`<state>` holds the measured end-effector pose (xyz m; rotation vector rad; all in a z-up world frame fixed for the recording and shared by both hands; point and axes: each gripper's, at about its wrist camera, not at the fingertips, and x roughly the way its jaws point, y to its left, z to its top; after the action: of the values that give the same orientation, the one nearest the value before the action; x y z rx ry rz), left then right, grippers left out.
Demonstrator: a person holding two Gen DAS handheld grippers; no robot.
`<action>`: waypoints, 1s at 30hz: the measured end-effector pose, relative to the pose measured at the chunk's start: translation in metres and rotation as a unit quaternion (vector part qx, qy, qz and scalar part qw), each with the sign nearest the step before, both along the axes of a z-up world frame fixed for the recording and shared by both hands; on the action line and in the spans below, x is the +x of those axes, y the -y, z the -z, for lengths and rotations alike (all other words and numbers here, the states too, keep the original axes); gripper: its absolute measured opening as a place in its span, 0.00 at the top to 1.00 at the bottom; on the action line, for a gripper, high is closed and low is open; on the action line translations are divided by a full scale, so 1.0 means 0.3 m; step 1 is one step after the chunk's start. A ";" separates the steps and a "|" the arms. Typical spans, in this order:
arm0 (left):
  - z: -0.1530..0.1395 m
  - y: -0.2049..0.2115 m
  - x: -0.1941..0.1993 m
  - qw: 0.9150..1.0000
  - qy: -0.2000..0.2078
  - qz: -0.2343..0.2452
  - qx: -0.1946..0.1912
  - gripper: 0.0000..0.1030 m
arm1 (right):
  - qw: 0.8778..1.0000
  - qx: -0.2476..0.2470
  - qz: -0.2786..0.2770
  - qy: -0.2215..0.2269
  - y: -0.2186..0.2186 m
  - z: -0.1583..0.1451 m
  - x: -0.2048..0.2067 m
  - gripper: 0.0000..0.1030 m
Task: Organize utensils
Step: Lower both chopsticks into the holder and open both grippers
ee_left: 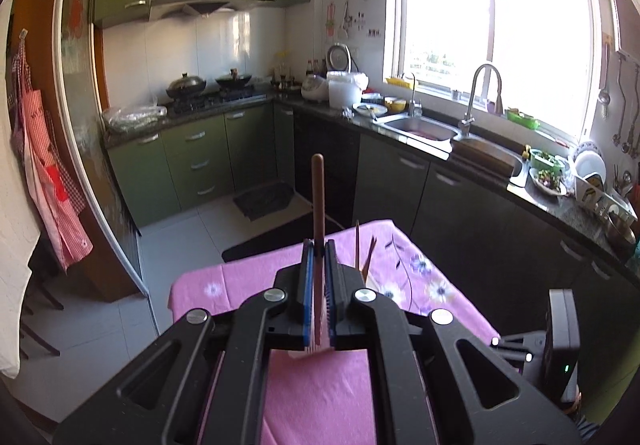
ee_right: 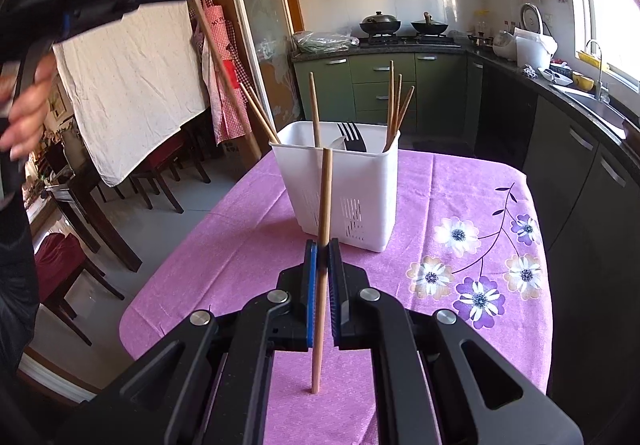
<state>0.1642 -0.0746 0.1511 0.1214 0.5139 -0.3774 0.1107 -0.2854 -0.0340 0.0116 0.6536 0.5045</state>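
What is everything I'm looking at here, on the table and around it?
utensil holder: one, white, on the table, far end
table cloth: one, pink with flowers, covering the table
chopsticks in holder: several, brown, standing upright or leaning
fork: one, black, in holder
woks: two, dark, on stove
sink: one, steel, under window
aprons: red checked, hanging by the door
left tool: black, shut on a brown chopstick
right tool: black, shut on a light chopstick
hand: one, far left
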 end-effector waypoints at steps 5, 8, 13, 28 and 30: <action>-0.009 0.029 0.102 1.000 0.000 -0.011 0.002 0.95 | 1.000 0.007 0.000 0.000 0.007 0.001 -0.004 0.94; 0.047 0.038 0.175 1.000 -0.024 -0.018 0.006 0.95 | 1.000 0.011 -0.001 0.000 0.010 -0.002 -0.006 0.94; 0.163 0.021 0.264 0.998 -0.058 -0.028 0.008 0.95 | 1.000 0.018 0.001 0.013 0.019 -0.035 -0.011 0.94; 0.366 0.005 0.262 0.995 -0.092 -0.025 0.015 0.48 | 0.995 0.045 0.001 0.091 0.005 -0.373 0.058 0.94; 0.341 -0.013 0.209 0.997 -0.069 -0.028 0.004 0.24 | 0.993 0.052 0.009 0.103 0.011 -0.433 0.084 0.94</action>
<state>0.2268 -0.0706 0.0488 0.0891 0.6545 -0.3311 0.1360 -0.2887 0.0960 0.0635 0.4243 0.5145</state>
